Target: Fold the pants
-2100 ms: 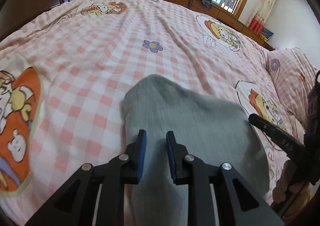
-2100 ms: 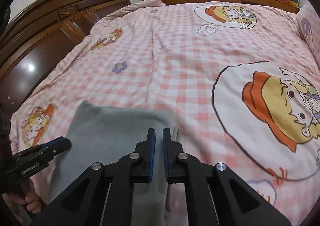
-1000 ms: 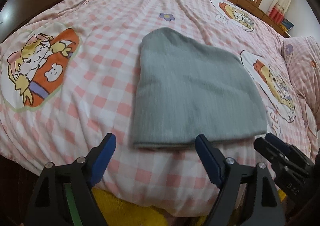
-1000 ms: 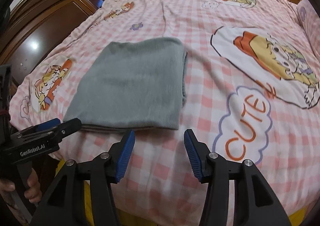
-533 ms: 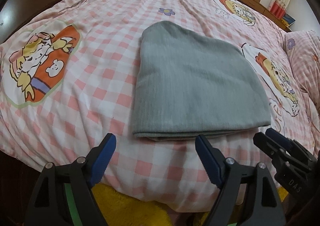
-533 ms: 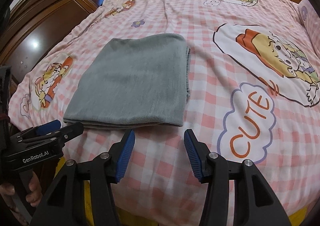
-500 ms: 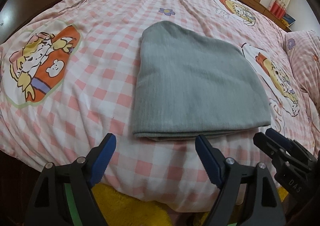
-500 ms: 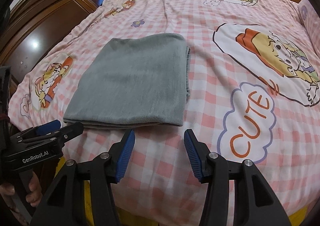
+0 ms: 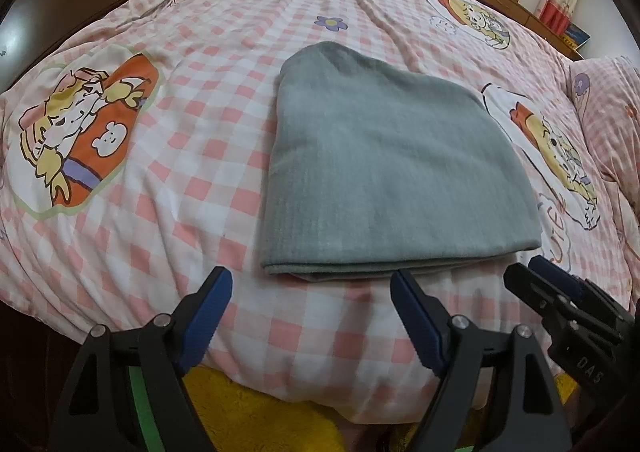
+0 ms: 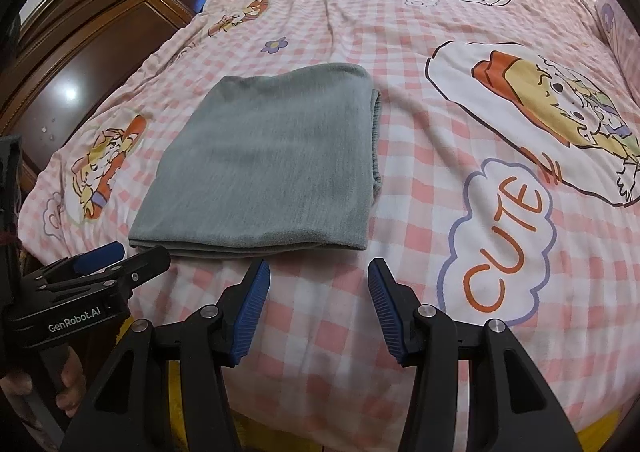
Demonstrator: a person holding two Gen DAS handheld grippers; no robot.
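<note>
Pants: the grey pants point(image 9: 384, 172) lie folded into a flat rectangle on the bed point(image 9: 208, 132), near its front edge; the stacked layers show along the near edge.
Bed: covered by a pink checked quilt with cartoon prints and the word "CUTE" point(image 10: 504, 244).
Left gripper: the left gripper point(image 9: 310, 316) hovers just in front of the pants; its jaws stand wide apart and hold nothing.
Right gripper: the right gripper point(image 10: 318, 300) is also just before the near edge, apart from the cloth; its jaws are parted less widely, empty.
Hand: fingers point(image 10: 70, 380) of a person hold the left gripper's handle.
Background: a dark wooden wardrobe point(image 10: 100, 24) stands beside the bed.
</note>
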